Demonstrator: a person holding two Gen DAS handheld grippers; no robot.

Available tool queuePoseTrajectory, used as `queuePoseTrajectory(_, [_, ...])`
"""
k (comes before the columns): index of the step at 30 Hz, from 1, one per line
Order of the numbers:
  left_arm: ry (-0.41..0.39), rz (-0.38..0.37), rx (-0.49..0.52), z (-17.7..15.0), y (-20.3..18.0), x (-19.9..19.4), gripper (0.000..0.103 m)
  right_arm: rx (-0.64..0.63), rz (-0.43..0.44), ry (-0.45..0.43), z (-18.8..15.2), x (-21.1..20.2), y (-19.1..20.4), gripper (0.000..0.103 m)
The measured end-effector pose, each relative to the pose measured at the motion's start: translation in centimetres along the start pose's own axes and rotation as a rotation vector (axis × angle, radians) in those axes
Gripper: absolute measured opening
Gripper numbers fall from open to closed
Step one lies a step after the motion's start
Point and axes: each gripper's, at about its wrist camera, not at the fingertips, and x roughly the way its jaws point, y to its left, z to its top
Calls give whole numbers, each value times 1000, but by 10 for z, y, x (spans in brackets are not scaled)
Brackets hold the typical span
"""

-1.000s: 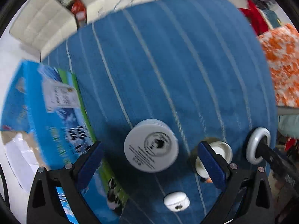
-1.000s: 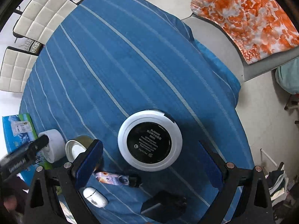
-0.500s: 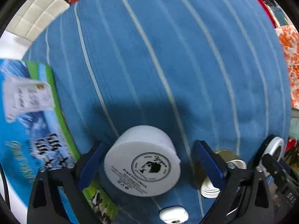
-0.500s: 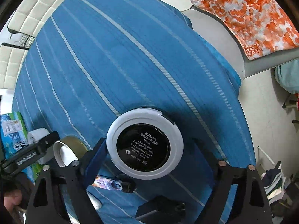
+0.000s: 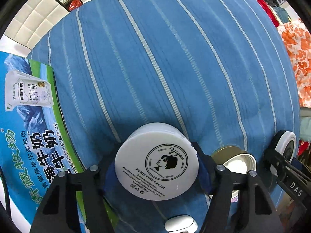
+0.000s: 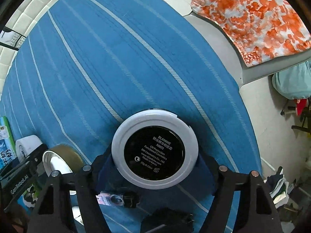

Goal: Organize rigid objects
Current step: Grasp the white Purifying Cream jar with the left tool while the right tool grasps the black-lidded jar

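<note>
Now | left gripper jaws closing on cream jar | right gripper jaws closing on compact

The right gripper points down at a blue striped cloth, its jaws closing around a round white compact with a black label, blue pads close against its sides. To the left lie an open gold-rimmed jar and a white jar. A small dark-capped tube lies below the compact.
</note>
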Motion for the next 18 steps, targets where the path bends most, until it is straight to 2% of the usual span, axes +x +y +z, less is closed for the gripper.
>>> queuePoseTrajectory(11, [-46,-23,-6,-18,12,-44,65,-50,27,-55,-12,-30,3,77])
queuePoseTrajectory(18, [-53,-36,19,-53,7,-59,65,-84,52,-86,-18,-51,14,77])
